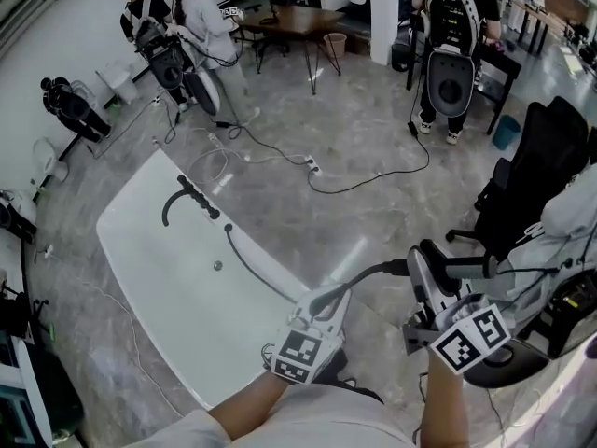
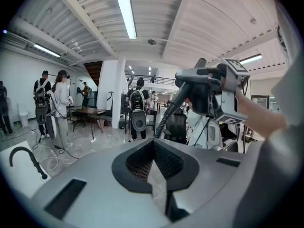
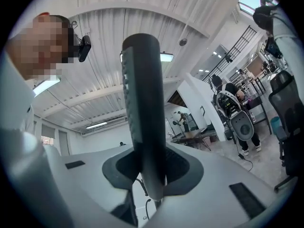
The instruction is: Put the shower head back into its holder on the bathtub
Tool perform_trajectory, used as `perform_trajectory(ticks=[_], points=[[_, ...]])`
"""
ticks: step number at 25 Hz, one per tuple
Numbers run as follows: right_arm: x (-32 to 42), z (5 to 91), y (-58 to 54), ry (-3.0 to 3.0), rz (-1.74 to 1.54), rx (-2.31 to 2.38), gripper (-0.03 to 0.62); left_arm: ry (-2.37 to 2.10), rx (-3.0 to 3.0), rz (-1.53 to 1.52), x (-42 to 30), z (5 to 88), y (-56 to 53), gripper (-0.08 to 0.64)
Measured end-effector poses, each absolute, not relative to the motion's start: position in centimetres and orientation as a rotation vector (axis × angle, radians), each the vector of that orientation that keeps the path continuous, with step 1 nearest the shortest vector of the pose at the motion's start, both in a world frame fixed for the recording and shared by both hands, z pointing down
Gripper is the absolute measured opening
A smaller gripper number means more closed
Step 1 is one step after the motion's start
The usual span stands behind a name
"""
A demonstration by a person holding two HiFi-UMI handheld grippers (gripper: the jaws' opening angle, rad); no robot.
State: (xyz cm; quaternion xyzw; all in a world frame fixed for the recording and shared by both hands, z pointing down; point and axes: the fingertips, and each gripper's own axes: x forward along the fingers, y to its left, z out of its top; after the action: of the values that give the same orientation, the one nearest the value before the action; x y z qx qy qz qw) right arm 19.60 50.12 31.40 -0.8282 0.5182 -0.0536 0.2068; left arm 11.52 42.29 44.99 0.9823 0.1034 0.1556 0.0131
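With the right gripper (image 3: 148, 182) clamped on the shower head (image 3: 142, 99) well apart from the bathtub (image 1: 154, 250), and the left gripper (image 2: 156, 175) pressed shut on nothing, the trailing hose (image 2: 167, 114) could snag and twist the head before it reaches what looks like its holder (image 1: 191, 197).

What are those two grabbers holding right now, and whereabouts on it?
The right gripper clamps the shower head by the lower end of its handle. The left gripper is shut and empty.
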Motion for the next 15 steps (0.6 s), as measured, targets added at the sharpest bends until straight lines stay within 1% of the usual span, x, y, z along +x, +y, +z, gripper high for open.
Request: perform_trajectory(ticks=[4, 10, 15], points=[[21.8, 30.8, 46.8, 1.473, -0.155, -2.279, 0.114, 0.286, 3.078, 0.465, 13.7, 44.5, 39.3, 0.005], [28.4, 28.9, 41.2, 1.548, -0.164, -2.24, 0.114, 0.202, 3.083, 0.478, 20.0, 43.5, 34.4, 0.005], [31.8, 29.4, 38.4, 1.611, -0.208, -2.179, 0.114, 0.111, 3.066, 0.527, 22.3, 44.8, 32.6, 0.005]])
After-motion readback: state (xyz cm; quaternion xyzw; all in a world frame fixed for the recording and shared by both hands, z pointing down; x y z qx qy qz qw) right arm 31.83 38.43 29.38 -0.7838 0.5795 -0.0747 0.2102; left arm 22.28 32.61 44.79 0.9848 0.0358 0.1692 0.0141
